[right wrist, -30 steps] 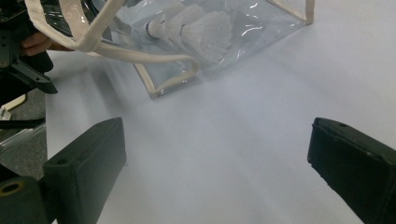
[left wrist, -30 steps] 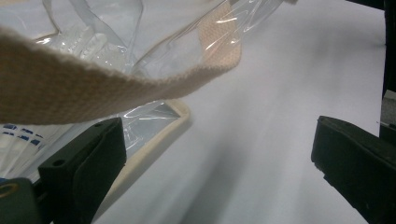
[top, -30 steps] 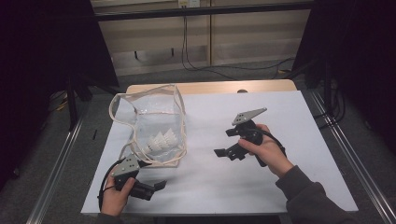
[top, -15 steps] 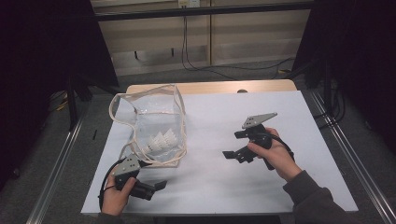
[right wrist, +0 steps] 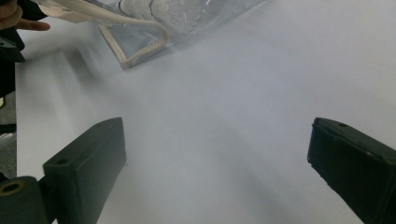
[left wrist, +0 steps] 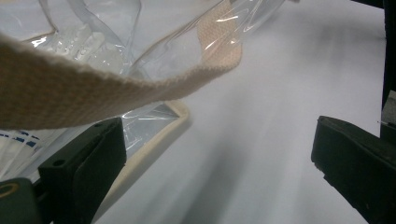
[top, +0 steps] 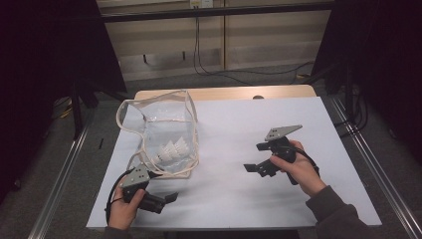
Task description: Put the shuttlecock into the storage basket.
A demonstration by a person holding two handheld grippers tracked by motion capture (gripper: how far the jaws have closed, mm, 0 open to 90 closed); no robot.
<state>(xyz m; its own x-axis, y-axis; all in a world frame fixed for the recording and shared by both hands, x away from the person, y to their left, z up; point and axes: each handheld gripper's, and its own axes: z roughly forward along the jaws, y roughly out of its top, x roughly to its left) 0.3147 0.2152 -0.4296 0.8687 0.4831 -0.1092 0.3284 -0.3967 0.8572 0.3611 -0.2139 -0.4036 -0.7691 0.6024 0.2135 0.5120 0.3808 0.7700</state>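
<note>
A clear plastic bag (top: 161, 129) with beige webbing trim lies on the left half of the white table top (top: 239, 124). White shuttlecocks (top: 173, 149) rest inside it. My left gripper (top: 168, 200) is open just in front of the bag's near corner. In the left gripper view the beige strap (left wrist: 93, 95) arcs above the left jaw, the bag's trimmed corner (left wrist: 173, 114) lies beside that jaw, and nothing is pinched by the left gripper (left wrist: 217, 135). My right gripper (top: 255, 168) hovers open over bare table to the right of the bag. The right gripper (right wrist: 217, 130) faces the bag (right wrist: 159, 21).
The white sheet covers a wooden table whose edge (top: 224, 93) shows at the back. Metal rails (top: 370, 169) run along both sides. The other hand (right wrist: 21, 21) sits at the top left of the right gripper view.
My right gripper has drawn away from the bag, to the right and toward the person. The left gripper and the bag have stayed put.
</note>
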